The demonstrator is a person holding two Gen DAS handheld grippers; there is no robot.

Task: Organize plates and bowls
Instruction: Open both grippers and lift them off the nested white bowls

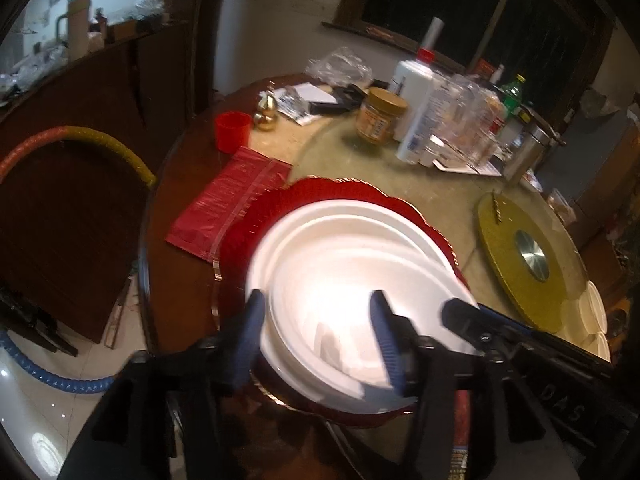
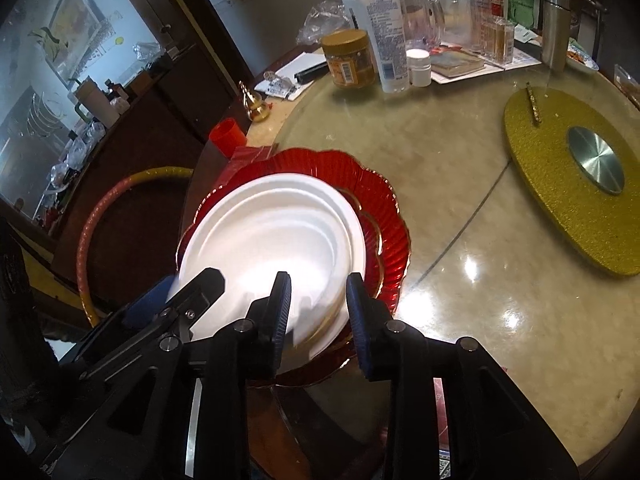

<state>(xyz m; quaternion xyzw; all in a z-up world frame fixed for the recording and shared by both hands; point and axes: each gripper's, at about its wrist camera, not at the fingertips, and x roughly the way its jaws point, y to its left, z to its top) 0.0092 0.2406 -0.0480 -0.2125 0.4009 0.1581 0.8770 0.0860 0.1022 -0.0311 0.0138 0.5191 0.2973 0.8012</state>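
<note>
A red scalloped plate (image 1: 320, 196) (image 2: 384, 216) lies at the near edge of the round table. A white plate (image 1: 332, 216) (image 2: 256, 220) sits on it. In the left wrist view a second white plate or bowl (image 1: 336, 292), motion-blurred, is above the first, between the fingers of my left gripper (image 1: 320, 336), which are spread wide around its near rim. My right gripper (image 2: 316, 312) is open, its fingers over the near rim of the white plate; it also shows at the right in the left wrist view (image 1: 472, 320). Small white bowls (image 1: 594, 312) sit at the table's right edge.
A gold turntable disc (image 1: 520, 248) (image 2: 560, 184) with a metal hub lies to the right. Bottles, jars and bags (image 1: 420, 112) (image 2: 380, 40) crowd the far side. A red cup (image 1: 232, 130) (image 2: 226, 134) and a red packet (image 1: 236, 204) lie to the left. A hoop (image 1: 100, 140) leans on a dark cabinet.
</note>
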